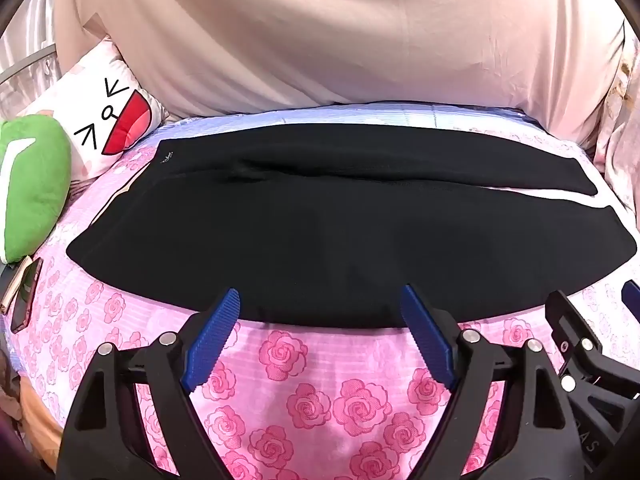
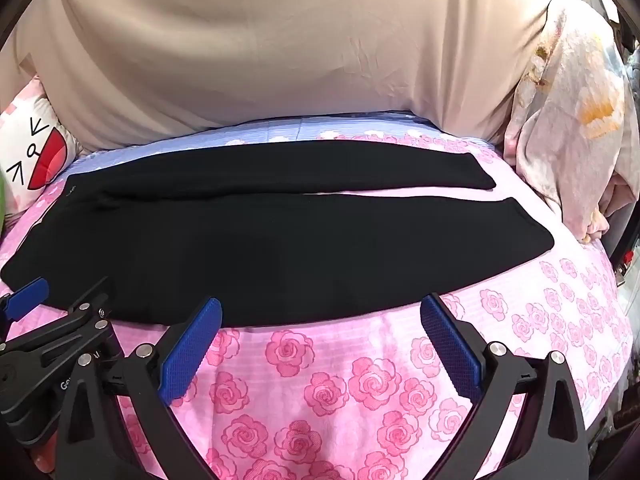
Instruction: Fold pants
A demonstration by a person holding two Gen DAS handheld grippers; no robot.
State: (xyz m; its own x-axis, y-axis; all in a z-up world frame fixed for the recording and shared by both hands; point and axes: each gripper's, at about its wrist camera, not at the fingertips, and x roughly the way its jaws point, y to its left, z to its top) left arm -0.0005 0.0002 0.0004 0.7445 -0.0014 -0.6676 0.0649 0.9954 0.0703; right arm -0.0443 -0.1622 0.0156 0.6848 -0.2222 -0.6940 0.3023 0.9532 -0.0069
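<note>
Two grippers hung just short of the near edge of the pants (image 1: 320, 240), both released and holding nothing. The pants, black, lay flat across the sheet (image 1: 320, 392), a pink one printed with roses, with the waist toward the left and the two legs running to the right. A thin strip of sheet showed between the legs near the cuffs, so the legs were apart there and joined toward the waist. A small pale mark sat at the far left corner of the pants. The left gripper (image 1: 320, 304) had its blue pads (image 1: 212, 340) spread wide, their tips at or just over the near hem of the pants, with bare sheet between them. The right gripper (image 2: 320, 312) stood the same way, its pads (image 2: 192, 352) wide apart, tips at the near edge of the pants. Each gripper showed at the edge of the other's view, so they were close beside each other along that edge. Beyond the pants rose a beige quilt (image 1: 340, 32). Left of the pants lay a white pillow (image 1: 116, 116) with a drawn face, and nearer than it a green cushion (image 1: 32, 184) and a phone (image 1: 26, 300). Right of the pants was a bunched floral cloth (image 2: 572, 120).
</note>
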